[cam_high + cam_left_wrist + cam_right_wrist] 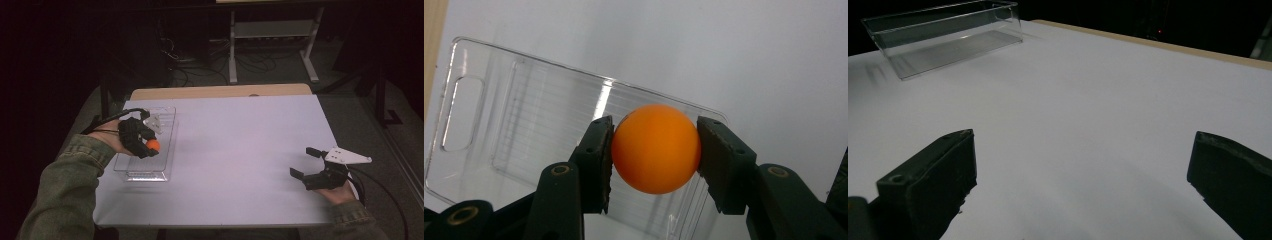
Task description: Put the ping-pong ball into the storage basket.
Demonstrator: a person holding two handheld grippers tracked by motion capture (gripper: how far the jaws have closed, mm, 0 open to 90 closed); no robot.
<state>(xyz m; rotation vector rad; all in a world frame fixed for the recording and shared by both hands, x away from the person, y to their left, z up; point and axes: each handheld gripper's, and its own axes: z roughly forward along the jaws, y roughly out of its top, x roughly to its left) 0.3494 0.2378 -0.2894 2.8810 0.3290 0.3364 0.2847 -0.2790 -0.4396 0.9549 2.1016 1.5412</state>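
At centre left of the high view, the left gripper (148, 145) clamps a small orange plastic ball (153, 145) above the clear rectangular plastic bin (167, 150), apparently to drop it in, while the right gripper (306, 162) rests wide open.

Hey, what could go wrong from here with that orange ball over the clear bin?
The left claw pinches the round orange ball on two small spots, so it might squirt out sideways. Released from above the clear bin, it may bounce over the low wall onto the table, and the right claw, open, sits too far off to catch it.
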